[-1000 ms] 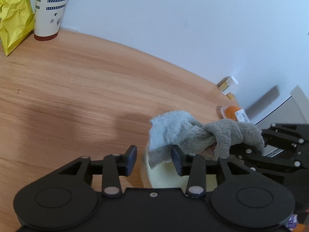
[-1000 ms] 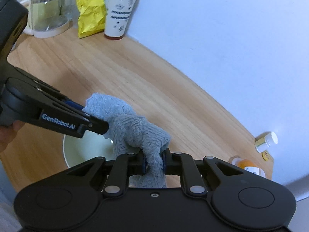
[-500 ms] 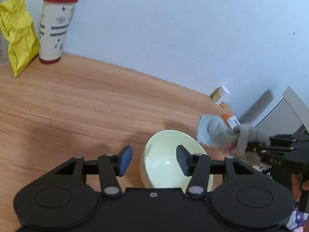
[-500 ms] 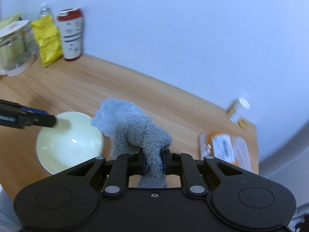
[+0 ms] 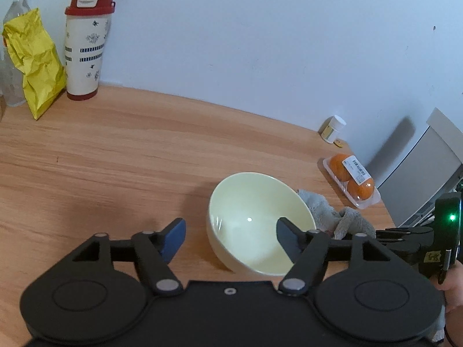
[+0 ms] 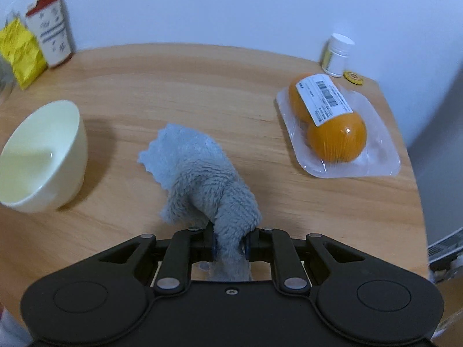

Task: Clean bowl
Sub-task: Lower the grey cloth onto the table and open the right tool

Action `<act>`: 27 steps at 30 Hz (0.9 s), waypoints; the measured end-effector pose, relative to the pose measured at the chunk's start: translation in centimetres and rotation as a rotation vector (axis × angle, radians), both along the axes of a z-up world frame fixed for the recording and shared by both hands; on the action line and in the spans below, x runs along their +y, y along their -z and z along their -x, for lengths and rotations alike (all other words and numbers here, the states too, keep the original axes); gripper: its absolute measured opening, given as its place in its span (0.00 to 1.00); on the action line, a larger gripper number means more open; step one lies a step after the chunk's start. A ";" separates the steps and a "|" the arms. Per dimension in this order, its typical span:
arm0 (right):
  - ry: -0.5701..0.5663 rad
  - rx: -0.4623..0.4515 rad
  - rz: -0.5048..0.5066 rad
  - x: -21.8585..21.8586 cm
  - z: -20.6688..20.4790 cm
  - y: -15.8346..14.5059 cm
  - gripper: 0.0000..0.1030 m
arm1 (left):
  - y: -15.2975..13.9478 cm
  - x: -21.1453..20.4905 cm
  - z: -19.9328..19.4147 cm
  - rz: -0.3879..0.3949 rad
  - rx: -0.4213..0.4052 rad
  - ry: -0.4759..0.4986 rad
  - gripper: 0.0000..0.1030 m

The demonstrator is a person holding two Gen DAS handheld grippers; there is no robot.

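Wooden tabletop (image 6: pixel 231 86) runs to a white wall, its middle bare; the cream bowl (image 5: pixel 254 219) stands between left gripper's (image 5: pixel 228 235) just-opened jaws, while right gripper (image 6: pixel 230 247) pinches the grey cloth (image 6: pixel 199 179) beside it.

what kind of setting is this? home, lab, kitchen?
Probably a home or office table against a plain wall, not a lab: a wooden tabletop with a travel tumbler, a crumpled yellow snack bag, shrink-wrapped oranges and a cream bowl.
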State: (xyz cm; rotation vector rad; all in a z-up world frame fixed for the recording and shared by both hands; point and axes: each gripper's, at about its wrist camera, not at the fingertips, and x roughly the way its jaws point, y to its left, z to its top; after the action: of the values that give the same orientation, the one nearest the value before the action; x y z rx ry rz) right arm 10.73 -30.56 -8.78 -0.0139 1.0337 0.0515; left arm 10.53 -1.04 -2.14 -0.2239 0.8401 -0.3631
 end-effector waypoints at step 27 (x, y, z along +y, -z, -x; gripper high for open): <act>0.045 -0.184 -0.123 3.5 8.6 -4.4 1.00 | -3.4 -0.6 9.9 -0.238 -0.171 -0.102 1.00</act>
State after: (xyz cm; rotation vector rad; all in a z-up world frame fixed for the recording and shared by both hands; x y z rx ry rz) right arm 2.10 -27.04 -4.34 0.1143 0.8451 0.0713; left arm 0.60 -1.65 1.28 -0.0137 0.6934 -0.1811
